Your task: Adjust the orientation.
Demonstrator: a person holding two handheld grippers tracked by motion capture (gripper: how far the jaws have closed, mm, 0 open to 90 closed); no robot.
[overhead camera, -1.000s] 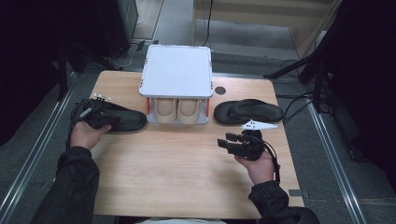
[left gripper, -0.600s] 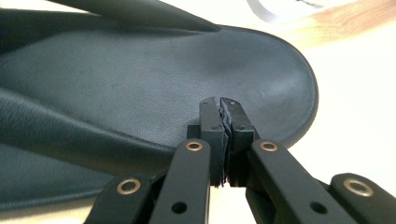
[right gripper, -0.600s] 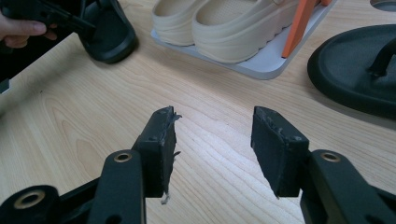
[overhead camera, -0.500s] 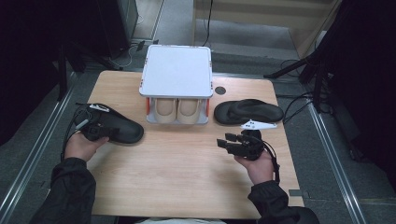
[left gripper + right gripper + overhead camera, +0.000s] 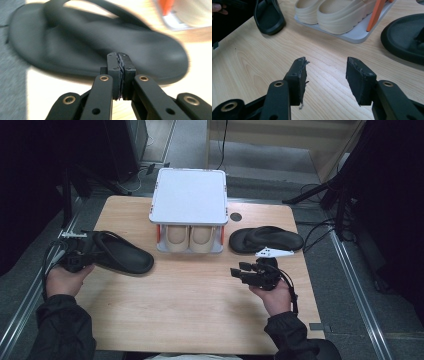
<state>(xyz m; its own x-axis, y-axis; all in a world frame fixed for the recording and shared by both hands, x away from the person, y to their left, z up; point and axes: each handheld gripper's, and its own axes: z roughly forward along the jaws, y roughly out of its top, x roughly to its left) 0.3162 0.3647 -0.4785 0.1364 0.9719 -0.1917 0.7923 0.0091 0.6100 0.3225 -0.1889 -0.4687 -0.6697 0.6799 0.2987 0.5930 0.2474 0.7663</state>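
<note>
Over at the table's left edge your left gripper (image 5: pixel 75 256) is clamped on the black sandal (image 5: pixel 120 255) – keep it low – while the right gripper (image 5: pixel 246 272) waits, fingers apart.

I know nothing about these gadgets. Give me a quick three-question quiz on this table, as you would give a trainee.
1. True or false: the right gripper has its jaws apart with nothing between them.
2. What sits under the top of the white rack? A) beige shoes B) a cup C) a folded towel
3. How many black sandals are there?

Key: 1 true; 2 A; 3 two, one on each side of the rack.
</note>
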